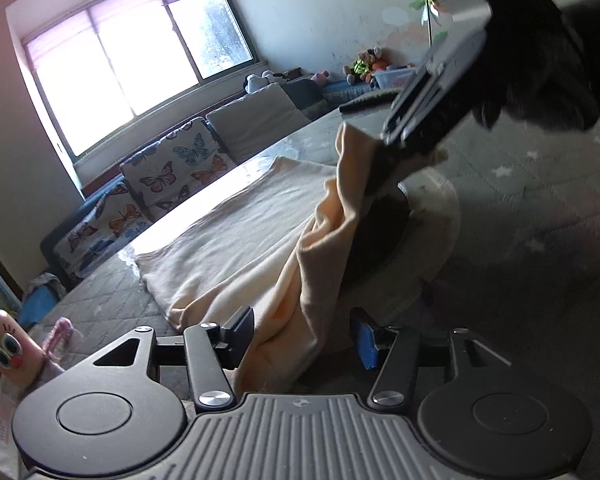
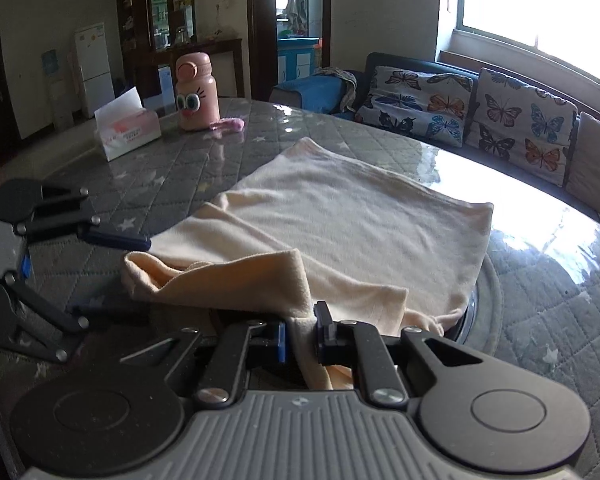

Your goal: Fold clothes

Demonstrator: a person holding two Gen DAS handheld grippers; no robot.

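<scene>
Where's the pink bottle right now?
In the right wrist view the pink bottle stands upright, upper left on the table, between the tissue box and a pink hair clip.

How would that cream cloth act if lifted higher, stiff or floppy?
Probably floppy: the cream cloth sags in soft folds where the right gripper pinches its edge. It likely is light, since one pinch raises a drape. It may slide easily on the glossy table.

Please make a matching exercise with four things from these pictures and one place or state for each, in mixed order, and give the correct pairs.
1. cream garment
2. pink bottle
3. tissue box
4. butterfly cushions

a. on the sofa under the window
b. beside the bottle, one tissue sticking up
c. standing upright, cartoon eyes on it
d. partly flat on the table, one edge lifted

Pairs: 1-d, 2-c, 3-b, 4-a
</scene>
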